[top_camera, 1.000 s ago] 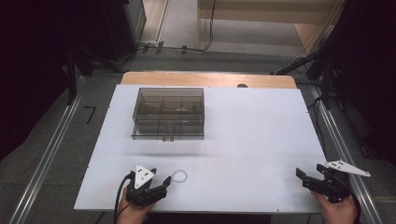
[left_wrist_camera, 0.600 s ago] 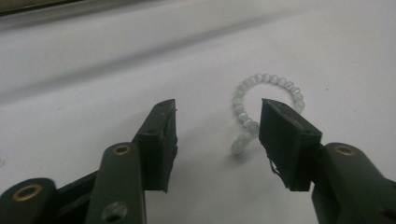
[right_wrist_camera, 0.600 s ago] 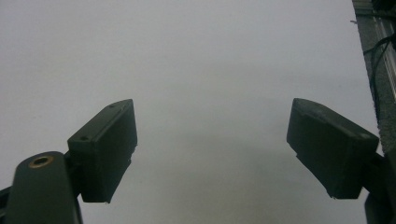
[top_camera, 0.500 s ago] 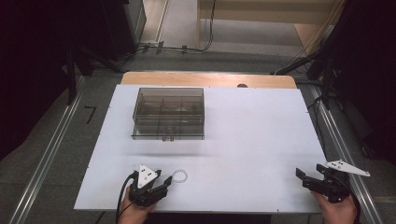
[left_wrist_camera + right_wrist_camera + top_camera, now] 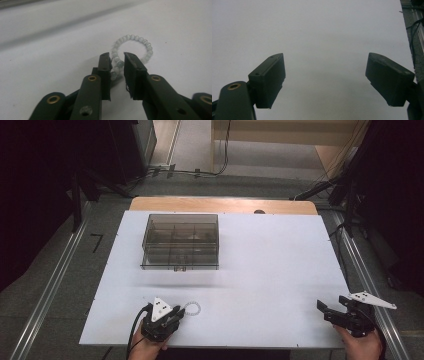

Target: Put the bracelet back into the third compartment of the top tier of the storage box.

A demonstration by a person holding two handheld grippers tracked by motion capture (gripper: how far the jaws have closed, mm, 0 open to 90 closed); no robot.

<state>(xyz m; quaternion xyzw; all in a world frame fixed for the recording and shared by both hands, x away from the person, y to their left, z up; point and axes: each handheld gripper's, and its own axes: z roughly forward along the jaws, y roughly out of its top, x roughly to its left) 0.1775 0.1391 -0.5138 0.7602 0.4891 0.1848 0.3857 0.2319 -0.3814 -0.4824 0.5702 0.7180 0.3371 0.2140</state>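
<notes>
High view: the left tongs rest at the near edge of the white surface, tips touching the bead bracelet. The right tongs hover near the surface's right corner, well apart from the bracelet. A clear compartment box sits farther back. The step in hand appears to be grasping the bracelet.

Left gripper view: the left tongs straddle the near arc of the bracelet, the jaws narrowly parted and not yet clenched. The next move calls for closing fully on the beads before lifting.

Right gripper view: the right tongs are released wide, holding nothing.
</notes>
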